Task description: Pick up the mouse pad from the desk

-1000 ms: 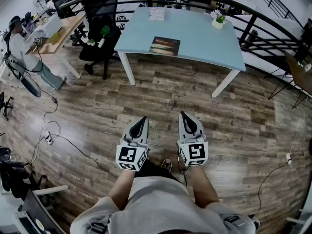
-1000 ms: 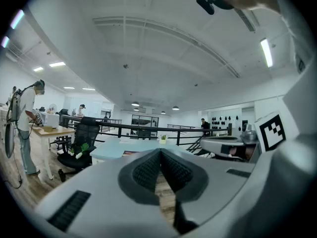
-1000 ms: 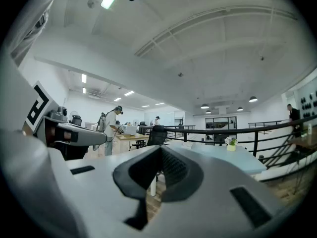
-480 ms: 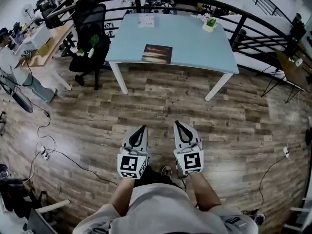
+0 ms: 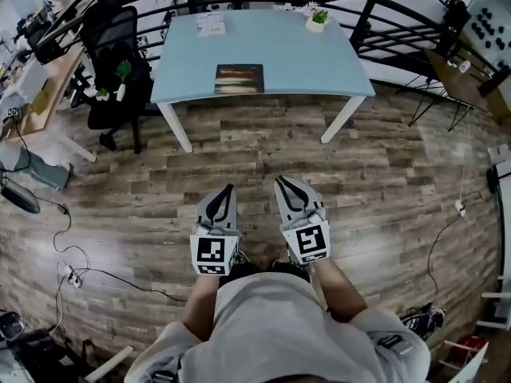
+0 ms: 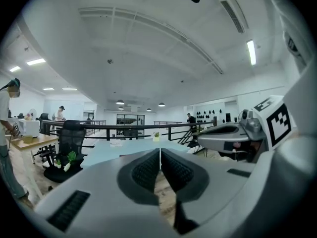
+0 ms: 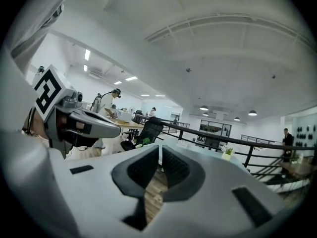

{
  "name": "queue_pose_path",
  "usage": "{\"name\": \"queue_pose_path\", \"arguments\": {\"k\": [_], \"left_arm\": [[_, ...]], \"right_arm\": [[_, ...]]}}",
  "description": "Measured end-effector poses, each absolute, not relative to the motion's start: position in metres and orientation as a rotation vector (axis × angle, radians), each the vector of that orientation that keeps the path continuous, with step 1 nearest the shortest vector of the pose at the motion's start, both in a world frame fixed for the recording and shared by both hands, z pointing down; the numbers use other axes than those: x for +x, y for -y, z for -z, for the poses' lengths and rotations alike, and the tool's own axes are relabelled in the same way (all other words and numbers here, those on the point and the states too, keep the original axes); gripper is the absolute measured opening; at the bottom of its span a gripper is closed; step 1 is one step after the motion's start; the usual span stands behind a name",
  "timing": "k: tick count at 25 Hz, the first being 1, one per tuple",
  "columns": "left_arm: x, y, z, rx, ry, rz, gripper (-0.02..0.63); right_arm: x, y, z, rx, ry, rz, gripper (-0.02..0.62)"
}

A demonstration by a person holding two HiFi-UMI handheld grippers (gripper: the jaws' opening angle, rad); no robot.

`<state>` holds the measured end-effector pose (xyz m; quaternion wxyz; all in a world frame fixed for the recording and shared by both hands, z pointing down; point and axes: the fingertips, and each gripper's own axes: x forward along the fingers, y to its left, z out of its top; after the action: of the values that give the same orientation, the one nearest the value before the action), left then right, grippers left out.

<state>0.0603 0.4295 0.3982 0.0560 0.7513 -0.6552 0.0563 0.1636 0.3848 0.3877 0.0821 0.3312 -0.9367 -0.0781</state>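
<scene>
Thin, light and likely floppy, the dark mouse pad (image 5: 239, 78) lies flat on the blue bench (image 5: 319, 62) at upper centre, best pinched at its near edge, well beyond the left gripper (image 5: 229, 190), fingers closed, and right gripper (image 5: 280, 182), fingers just easing open, empty.

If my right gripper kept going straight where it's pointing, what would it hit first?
Probably the near edge of the blue desk, across open wood floor; depth is unclear. The right gripper has just been opening its jaws, nothing between them.
</scene>
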Motion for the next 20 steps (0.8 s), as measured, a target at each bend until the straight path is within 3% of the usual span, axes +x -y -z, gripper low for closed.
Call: {"name": "queue_pose_path", "arguments": {"k": [8,20], "left_arm": [[0.040,-0.404,-0.416,2.276,1.911,-0.201,0.026],[0.001,-0.278,-0.417,2.238,1.961,-0.230,0.029]], "right_arm": [[0.141,-0.365,-0.394,0.998,2.762,0.193,0.028],[0.102,-0.232,-0.395,0.934,2.804,0.184,0.023]]}}
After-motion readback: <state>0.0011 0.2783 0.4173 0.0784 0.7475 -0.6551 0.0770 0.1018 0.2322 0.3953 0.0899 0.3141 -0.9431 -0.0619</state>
